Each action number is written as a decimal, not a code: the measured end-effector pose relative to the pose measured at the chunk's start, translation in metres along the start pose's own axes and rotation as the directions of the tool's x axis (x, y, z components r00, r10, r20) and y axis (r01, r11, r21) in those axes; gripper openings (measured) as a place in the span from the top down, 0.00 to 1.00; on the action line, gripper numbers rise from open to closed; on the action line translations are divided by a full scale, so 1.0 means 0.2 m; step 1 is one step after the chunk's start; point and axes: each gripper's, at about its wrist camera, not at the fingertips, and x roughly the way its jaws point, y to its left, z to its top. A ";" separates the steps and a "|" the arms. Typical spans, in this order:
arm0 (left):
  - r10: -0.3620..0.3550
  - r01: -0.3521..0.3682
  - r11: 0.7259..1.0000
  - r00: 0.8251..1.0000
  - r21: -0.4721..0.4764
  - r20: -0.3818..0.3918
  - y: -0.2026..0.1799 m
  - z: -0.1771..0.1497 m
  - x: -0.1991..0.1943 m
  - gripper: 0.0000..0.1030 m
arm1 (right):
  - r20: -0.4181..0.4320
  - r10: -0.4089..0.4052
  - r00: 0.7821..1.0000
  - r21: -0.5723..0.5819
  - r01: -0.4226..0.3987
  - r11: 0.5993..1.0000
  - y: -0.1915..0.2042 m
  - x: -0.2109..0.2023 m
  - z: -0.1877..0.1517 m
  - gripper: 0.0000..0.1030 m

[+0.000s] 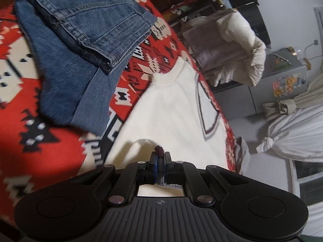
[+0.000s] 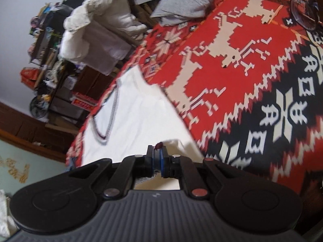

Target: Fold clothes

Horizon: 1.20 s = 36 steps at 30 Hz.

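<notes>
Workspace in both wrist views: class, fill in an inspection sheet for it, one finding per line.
Surface: red patterned blanket.
Job's things: white sweater spread flat; folded blue jeans beside it.
Clutter: crumpled grey garment at the blanket's far edge.
Grippers: left claw shut on the sweater's edge; right claw shut on the sweater's edge.
Cables: cord at the wall socket.
Surroundings: crowded shelves, white bedding pile, tied white bundle.
</notes>
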 end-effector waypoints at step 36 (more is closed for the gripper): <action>0.173 -0.184 0.649 0.981 0.739 0.093 -0.31 -0.02 0.31 0.70 | 0.063 -0.154 0.986 -0.645 0.158 0.747 0.31 0.34 -0.06 0.84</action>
